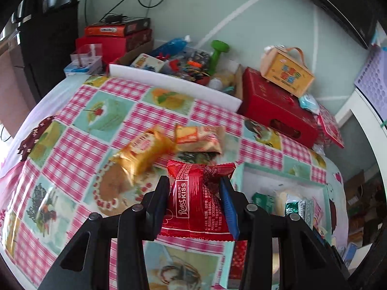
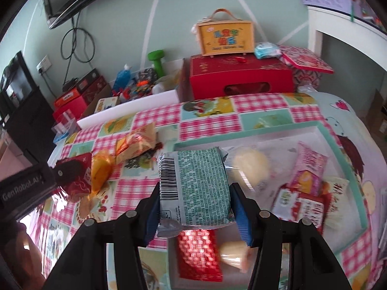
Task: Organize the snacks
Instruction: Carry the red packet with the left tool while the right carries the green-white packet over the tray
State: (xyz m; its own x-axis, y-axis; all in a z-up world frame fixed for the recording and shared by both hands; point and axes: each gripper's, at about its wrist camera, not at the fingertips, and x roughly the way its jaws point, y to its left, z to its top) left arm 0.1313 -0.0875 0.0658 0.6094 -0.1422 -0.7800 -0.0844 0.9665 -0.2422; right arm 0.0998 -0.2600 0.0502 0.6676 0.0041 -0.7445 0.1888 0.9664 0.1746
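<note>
- My left tongs point(image 1: 194, 188) sit at lower centre of the left wrist view, clenched on a red snack packet point(image 1: 197, 198) printed "Kiss"; both pads press its sides and it hangs clear above the tabletop point(image 1: 79, 145).
- Just above it in that frame, two more snacks lie loose on the checked cloth: an orange-yellow packet point(image 1: 142, 151) at centre left, and a pale orange-and-cream packet point(image 1: 199, 137) beside it, touching or nearly so.
- Lower right of the left view: the teal-rimmed tray point(image 1: 283, 172), a green wrapper point(image 1: 298, 206) and other snacks inside it.
- My right tongs point(image 2: 194, 193) at lower centre of the right wrist view are clamped on a green-and-white snack packet point(image 2: 193, 188), barcode facing me, gripped on both sides and lifted over the tray's left edge.
- Inside the tray point(image 2: 343, 149) on the right view: a pink packet point(image 2: 307, 169) at right, a red-and-white packet point(image 2: 300, 205) below it, a pale round bun point(image 2: 251, 166) behind my packet, a red foil packet point(image 2: 199, 253) at the bottom.
- The other gripper shows at the left edge of the right view, red packet in its grip.
- At the top of both frames: a red box point(image 2: 239, 77) with a yellow handled case point(image 2: 226, 38) on it, and a green dumbbell point(image 2: 157, 61) to its left.
</note>
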